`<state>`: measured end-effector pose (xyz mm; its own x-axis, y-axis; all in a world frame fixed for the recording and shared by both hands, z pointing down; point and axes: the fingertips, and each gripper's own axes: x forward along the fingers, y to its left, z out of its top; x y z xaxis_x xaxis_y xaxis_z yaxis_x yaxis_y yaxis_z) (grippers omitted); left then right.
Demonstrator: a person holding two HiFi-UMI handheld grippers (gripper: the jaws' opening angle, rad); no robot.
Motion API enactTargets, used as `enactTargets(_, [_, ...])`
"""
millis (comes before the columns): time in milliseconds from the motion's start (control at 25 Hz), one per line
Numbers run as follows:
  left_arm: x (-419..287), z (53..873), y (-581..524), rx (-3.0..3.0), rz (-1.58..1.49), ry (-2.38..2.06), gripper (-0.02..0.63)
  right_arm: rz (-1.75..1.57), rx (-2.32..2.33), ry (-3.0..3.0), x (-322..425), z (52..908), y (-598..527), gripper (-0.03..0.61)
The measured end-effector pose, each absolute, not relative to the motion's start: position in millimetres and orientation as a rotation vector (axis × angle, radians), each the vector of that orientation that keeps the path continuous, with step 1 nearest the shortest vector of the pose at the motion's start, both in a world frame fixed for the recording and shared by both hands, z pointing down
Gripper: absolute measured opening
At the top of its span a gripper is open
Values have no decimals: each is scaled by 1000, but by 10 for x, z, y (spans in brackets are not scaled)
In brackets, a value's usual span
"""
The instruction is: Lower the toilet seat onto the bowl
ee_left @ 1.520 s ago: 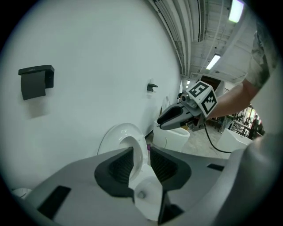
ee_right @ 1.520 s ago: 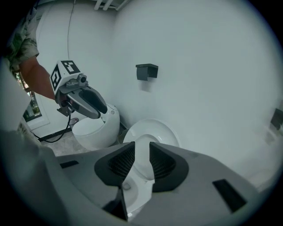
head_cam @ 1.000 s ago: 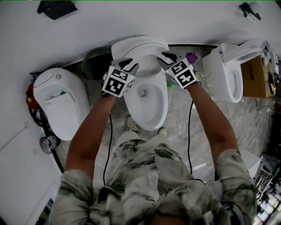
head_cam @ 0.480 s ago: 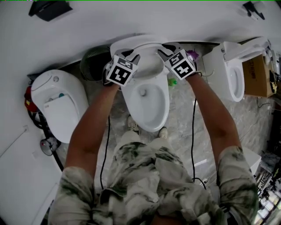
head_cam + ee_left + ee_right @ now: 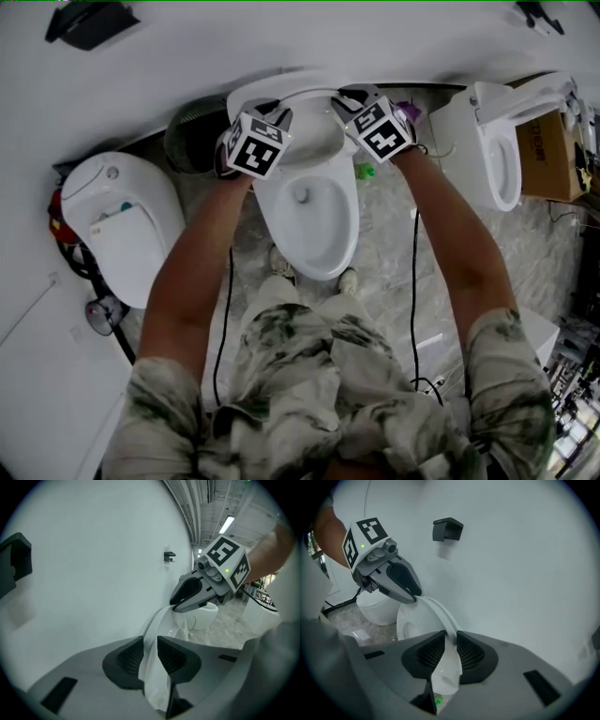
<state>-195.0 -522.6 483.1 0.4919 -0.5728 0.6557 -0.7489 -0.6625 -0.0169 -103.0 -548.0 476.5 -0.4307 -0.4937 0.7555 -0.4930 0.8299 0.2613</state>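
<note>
White wall behind; toilet seat (image 5: 160, 623) clamped by just-closing jaws: left gripper (image 5: 150, 646), right gripper (image 5: 450, 644)

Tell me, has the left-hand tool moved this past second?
Yes. The left tool moved up the picture, from beside the white toilet bowl toward the wall; its jaws have just been closing on the raised white seat.

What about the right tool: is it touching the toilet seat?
Touching. The right gripper view shows the toilet seat rim between the right tool's two pads, both pressed against it; its jaws have just been closing.
</note>
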Motion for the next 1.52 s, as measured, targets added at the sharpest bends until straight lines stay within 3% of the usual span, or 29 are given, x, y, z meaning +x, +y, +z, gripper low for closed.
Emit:
enactTargets(200, [-1941,4845,-5221,2471,941,-1150,86,0,727,-2104,-1000,4754,-5456,89])
enactTargets(1520, [-1679,4702,-4575,2442,881,-1220,91,-11,663,-2189,-707,4598,-4794,80])
